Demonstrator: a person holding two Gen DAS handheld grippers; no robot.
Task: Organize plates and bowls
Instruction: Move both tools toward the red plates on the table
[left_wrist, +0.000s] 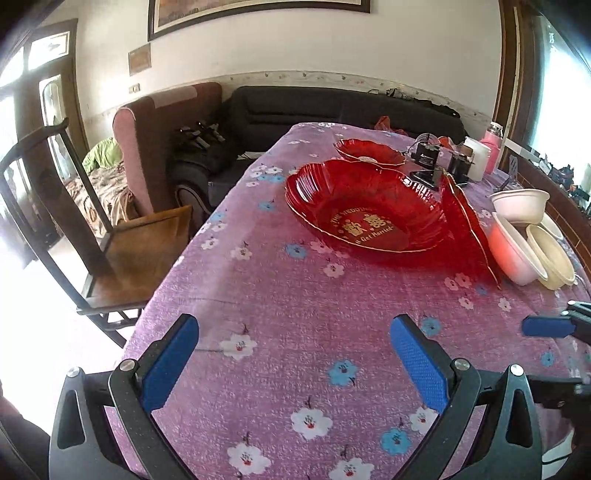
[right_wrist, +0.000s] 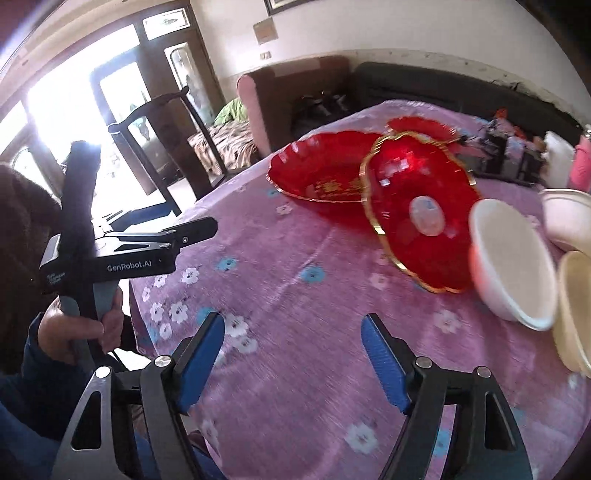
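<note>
Overhead, both empty: left gripper and right gripper, jaws apart, tilted tableward.

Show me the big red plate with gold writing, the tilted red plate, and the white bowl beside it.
big red plate (left_wrist: 369, 225): left wrist view, lettered centre.
tilted red plate (right_wrist: 424, 216): right wrist view, pale base.
white bowl (right_wrist: 517, 258): right wrist view, inside wall.

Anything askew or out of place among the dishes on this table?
Yes. One red plate stands tilted on its edge, propped between the big red dish and a white bowl that lies on its side. A cream bowl beside it is tipped over too. No spill or breakage shows.
</note>
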